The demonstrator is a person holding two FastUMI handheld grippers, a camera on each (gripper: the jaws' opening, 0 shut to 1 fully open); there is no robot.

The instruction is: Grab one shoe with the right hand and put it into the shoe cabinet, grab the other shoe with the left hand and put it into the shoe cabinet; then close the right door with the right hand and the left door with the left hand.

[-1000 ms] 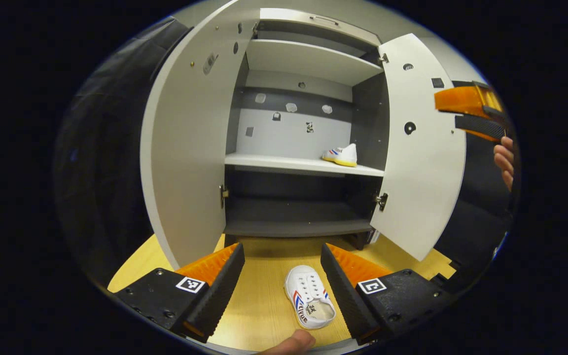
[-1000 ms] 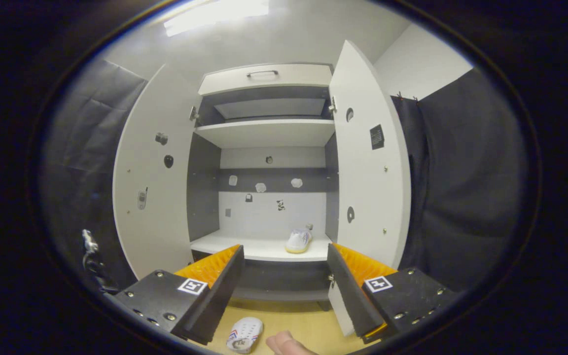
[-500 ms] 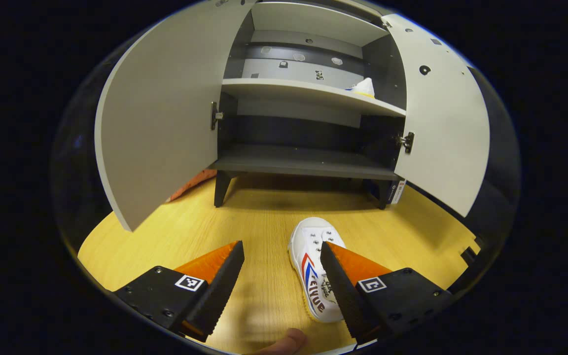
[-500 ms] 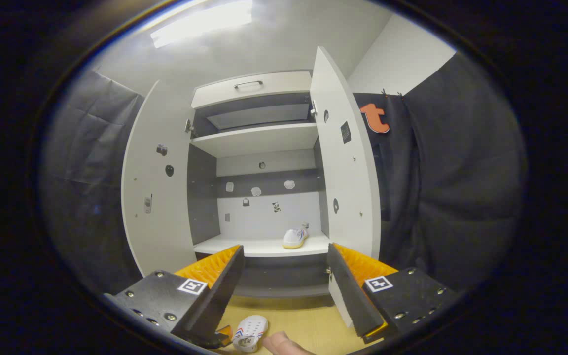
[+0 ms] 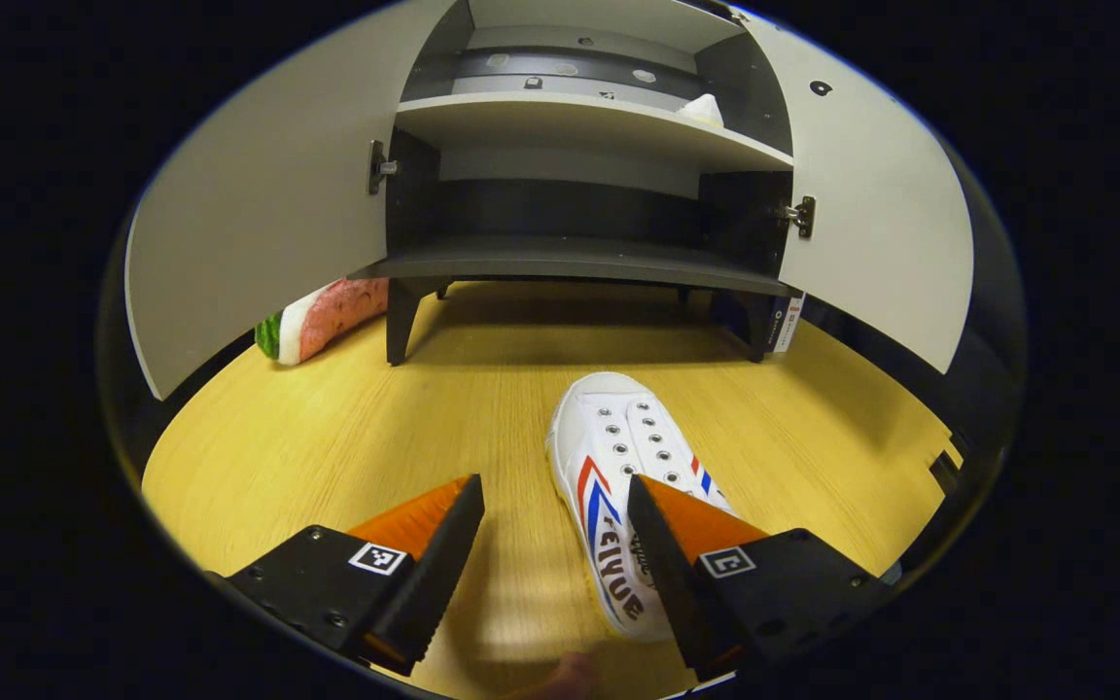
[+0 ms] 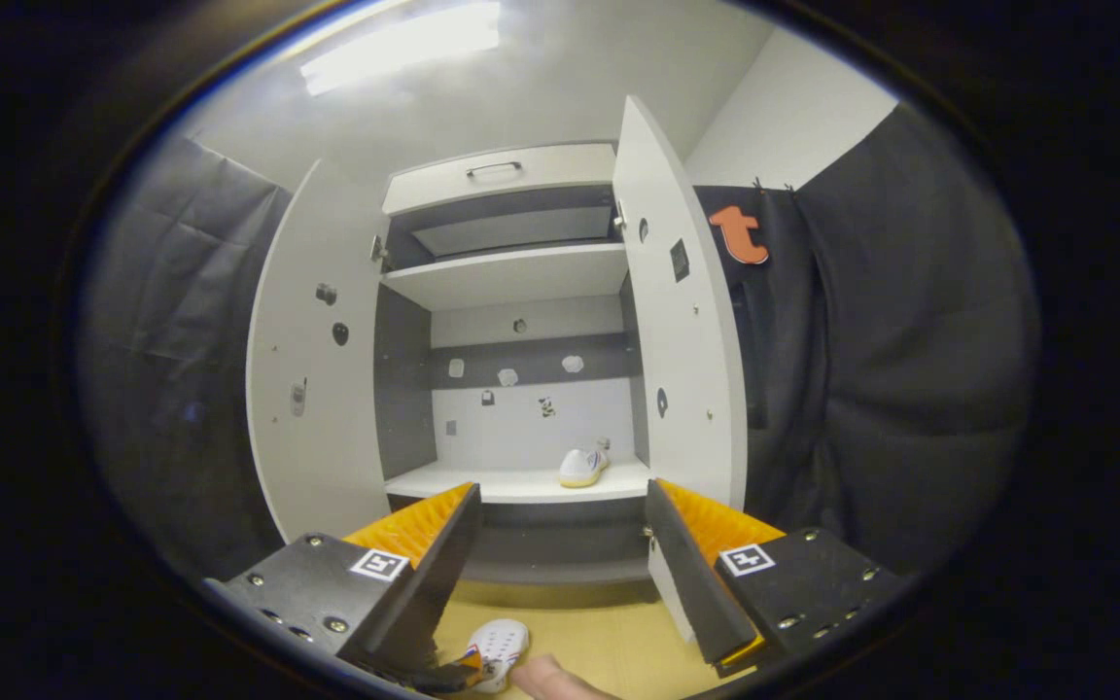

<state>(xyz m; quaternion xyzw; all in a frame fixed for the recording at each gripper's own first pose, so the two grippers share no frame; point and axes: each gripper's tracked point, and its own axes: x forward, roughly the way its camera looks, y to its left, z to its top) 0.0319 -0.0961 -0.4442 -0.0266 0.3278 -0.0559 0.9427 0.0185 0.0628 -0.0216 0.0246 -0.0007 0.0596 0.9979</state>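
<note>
A white shoe point(image 5: 623, 486) with red and blue stripes lies on the wooden floor point(image 5: 346, 437), toe toward the cabinet point(image 5: 570, 258). My left gripper point(image 5: 555, 506) hovers open just over its heel end; the right finger overlaps the shoe, the left finger stands beside it. The other white shoe point(image 6: 583, 467) sits on the middle shelf point(image 6: 511, 483) at the right; its top peeks over that shelf point(image 5: 560, 117) as the shelved shoe point(image 5: 704, 109). My right gripper point(image 6: 560, 510) is held open, empty, back from the cabinet. The floor shoe point(image 6: 500, 642) shows low between its fingers. Both doors stand open.
A watermelon-slice toy point(image 5: 322, 316) lies on the floor behind the open left door point(image 5: 259, 214). The right door point(image 5: 876, 224) swings out at the right; in the right gripper view it is the right door point(image 6: 686, 340). Black cloth hangs at both sides.
My left gripper has dropped and moved forward to the floor shoe, which now looks larger with one finger over it. The right gripper has barely moved.
</note>
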